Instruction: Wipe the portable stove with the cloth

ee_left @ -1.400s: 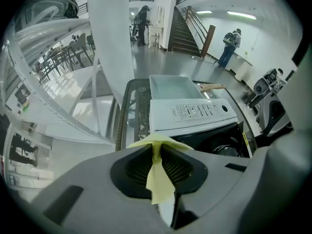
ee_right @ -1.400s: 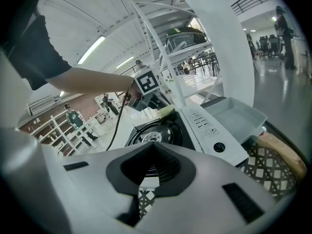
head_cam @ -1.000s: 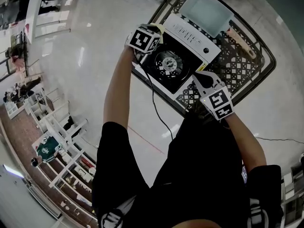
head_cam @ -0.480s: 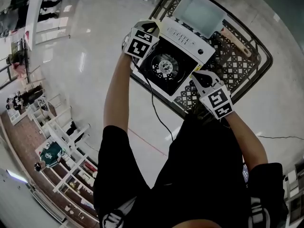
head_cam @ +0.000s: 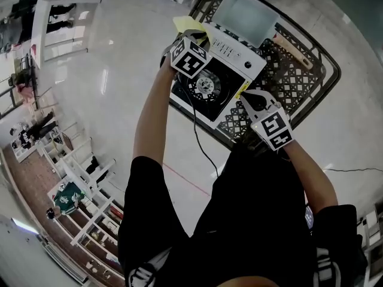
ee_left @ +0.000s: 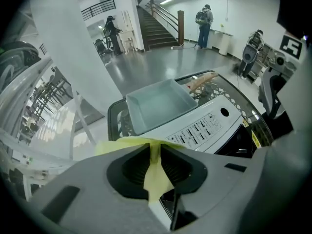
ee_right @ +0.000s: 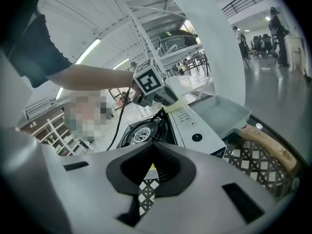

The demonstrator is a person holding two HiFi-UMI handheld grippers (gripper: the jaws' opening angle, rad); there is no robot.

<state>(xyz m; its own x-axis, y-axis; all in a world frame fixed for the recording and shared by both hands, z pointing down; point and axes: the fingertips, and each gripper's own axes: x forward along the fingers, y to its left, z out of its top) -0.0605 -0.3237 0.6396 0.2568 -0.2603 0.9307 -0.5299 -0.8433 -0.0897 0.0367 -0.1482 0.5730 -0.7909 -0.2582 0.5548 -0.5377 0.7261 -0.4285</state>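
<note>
Glossy pale floor [head_cam: 119, 70] spreads through a big hall with stairs [ee_left: 156, 30], white shelving [head_cam: 84, 178] and people [ee_left: 204, 21] standing far off. On the floor stands a black lattice table [head_cam: 299, 70]. The white stove [head_cam: 239, 55] lies on the table's left part, with its burner nearer the person and its control panel on the far side. Just behind the panel sits a grey tray [head_cam: 248, 14]. A wooden handle [head_cam: 293, 46] lies on the lattice to the tray's right. A black cable [head_cam: 197, 130] trails from by the left gripper toward the person.

The left tongs [ee_left: 155, 151] pinch a yellow cloth [head_cam: 187, 24], held at the panel's far left corner. Whether it touches the stove I cannot tell. The right tongs [ee_right: 155, 152] are pressed together with nothing between them. They hover just beside the stove's near right corner, over the lattice.
</note>
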